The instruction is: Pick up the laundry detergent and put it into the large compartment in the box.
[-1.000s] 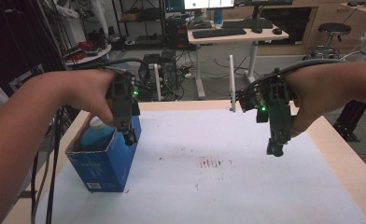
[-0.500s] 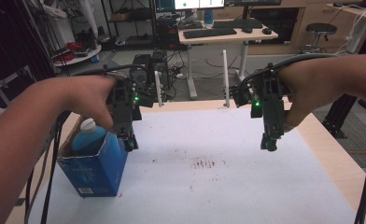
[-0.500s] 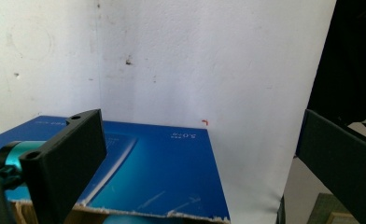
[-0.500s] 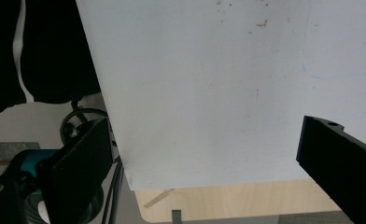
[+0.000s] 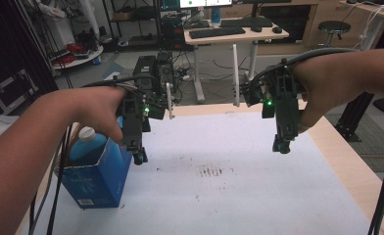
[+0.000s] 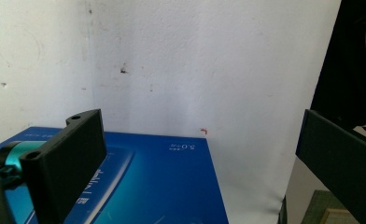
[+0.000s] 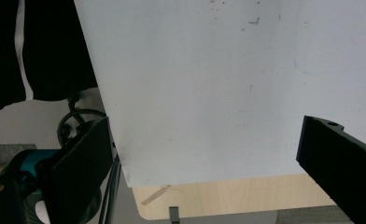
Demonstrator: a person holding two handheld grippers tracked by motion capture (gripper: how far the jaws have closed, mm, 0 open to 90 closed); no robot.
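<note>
High view: the left forearm entered from the lower left of the frame and rose toward the centre-left, its hand wrapped around the black left gripper (image 5: 140,157), which pointed steeply downward with its tips just beside the upper right corner of the open blue cardboard box (image 5: 99,178) standing at the lower left. A blue bottle with a white cap (image 5: 86,142) stood inside the box, its top protruding. The right forearm entered from the upper right edge, the wrist bent so that the black right gripper (image 5: 281,146) hung almost vertically above the white sheet covering the wooden table (image 5: 239,196), well apart from the box. Left gripper view: the jaws stood wide apart over the box's blue face, holding nothing. Right gripper view: the jaws were likewise spread, with bare white sheet between them.
</note>
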